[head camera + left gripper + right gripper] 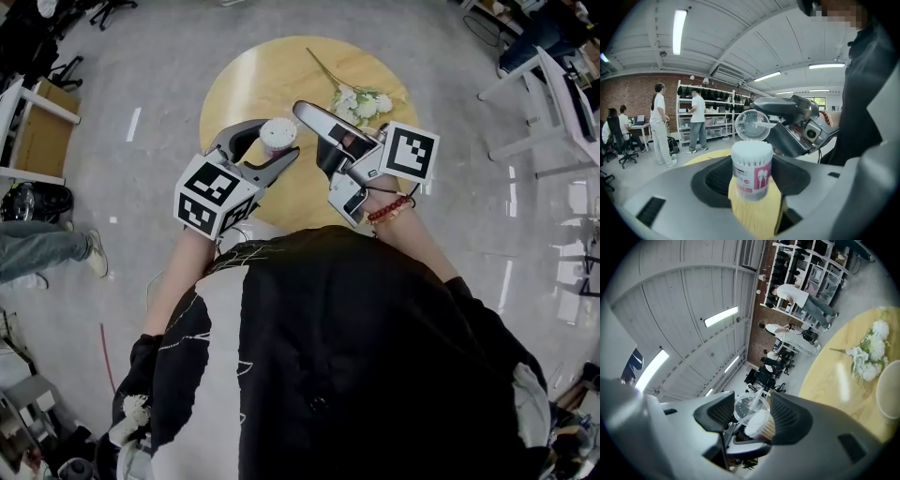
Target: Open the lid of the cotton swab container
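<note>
The cotton swab container [277,137] is a small clear tub with a pink-and-white label, packed with white swabs and with its top uncovered. My left gripper [265,150] is shut on it and holds it upright over the table's near edge; the left gripper view shows the tub [751,168] between the two dark pads. The round clear lid [752,125] hangs just above and behind the tub, off it. My right gripper [312,133] is shut on that lid. In the right gripper view the lid [749,408] sits between the pads, with the swab-filled tub [761,425] just beyond.
A round yellow wooden table [244,84] stands ahead, with white artificial flowers [361,103] at its far right. A white round dish [889,390] shows at the right edge of the right gripper view. People [658,122] stand by shelves far off. Chairs and white tables ring the floor.
</note>
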